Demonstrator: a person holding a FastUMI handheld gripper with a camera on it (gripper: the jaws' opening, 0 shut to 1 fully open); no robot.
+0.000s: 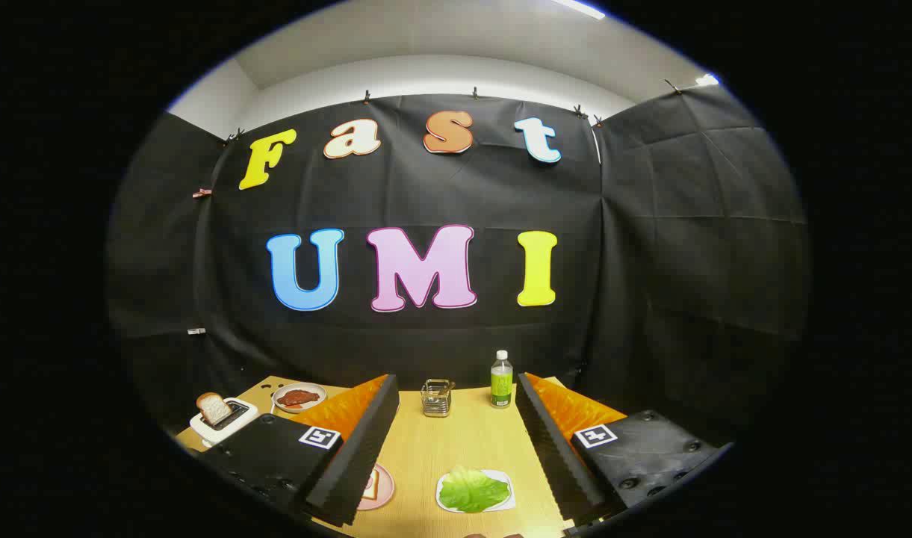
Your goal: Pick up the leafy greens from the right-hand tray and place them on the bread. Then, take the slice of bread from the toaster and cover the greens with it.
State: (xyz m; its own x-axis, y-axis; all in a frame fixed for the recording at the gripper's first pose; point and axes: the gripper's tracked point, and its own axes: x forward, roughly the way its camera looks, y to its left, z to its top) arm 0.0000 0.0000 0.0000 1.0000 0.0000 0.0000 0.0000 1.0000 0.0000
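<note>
A: Here's the gripper (459, 448), fingers spread wide apart and nothing held between them, hanging above the wooden table (456, 441).

B: And the leafy greens (473, 490)?

A: Lying on their white tray (503, 478), down between the two fingers and nearer the right one. Neither finger touches them.

B: Where's the bread?

A: One slice (370, 486) sits on a pink plate (384, 489), half hidden behind the left finger, just left of the greens' tray. The other slice (213, 408) stands up out of the white toaster (224, 420), far off to the left.

B: Anything else out there?

A: A plate (299, 397) of something reddish beside the toaster, a small wire holder (437, 397) straight ahead beyond the fingers, and a bottle (502, 380) with a green label just right of it, both near the black cloth wall
</note>
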